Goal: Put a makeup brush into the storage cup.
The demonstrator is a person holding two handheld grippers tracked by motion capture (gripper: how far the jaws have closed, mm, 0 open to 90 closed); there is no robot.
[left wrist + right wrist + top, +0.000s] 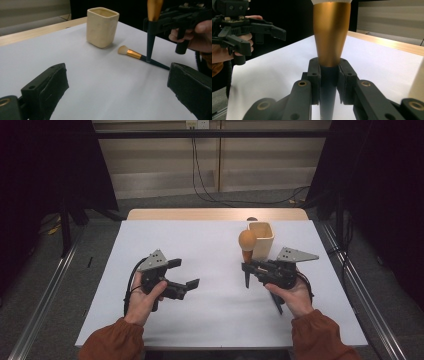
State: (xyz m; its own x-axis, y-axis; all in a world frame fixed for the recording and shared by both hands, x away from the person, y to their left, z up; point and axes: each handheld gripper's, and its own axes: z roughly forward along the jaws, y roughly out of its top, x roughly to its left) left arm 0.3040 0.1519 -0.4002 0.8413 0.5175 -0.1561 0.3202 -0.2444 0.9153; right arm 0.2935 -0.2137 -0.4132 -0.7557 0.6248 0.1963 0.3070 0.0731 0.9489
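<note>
My right gripper (247,266) is shut on the dark handle of a makeup brush (247,241) that stands upright, its round peach head on top. Its gold ferrule (331,32) rises just above the closed jaws of the right gripper (329,75). The handle's lower tip (149,58) reaches down to a second, smaller brush (131,53) lying flat on the table. A cream square cup (262,240) stands upright just behind the held brush. Over the table's left half my left gripper (183,273) hovers open and holds nothing, its jaws pointing right toward the cup (102,26).
The white table (210,245) has a wooden strip along its far edge. The lying brush's dark handle end (277,306) pokes out under the right hand. Metal rails run along both sides of the table, and cables hang at the back wall.
</note>
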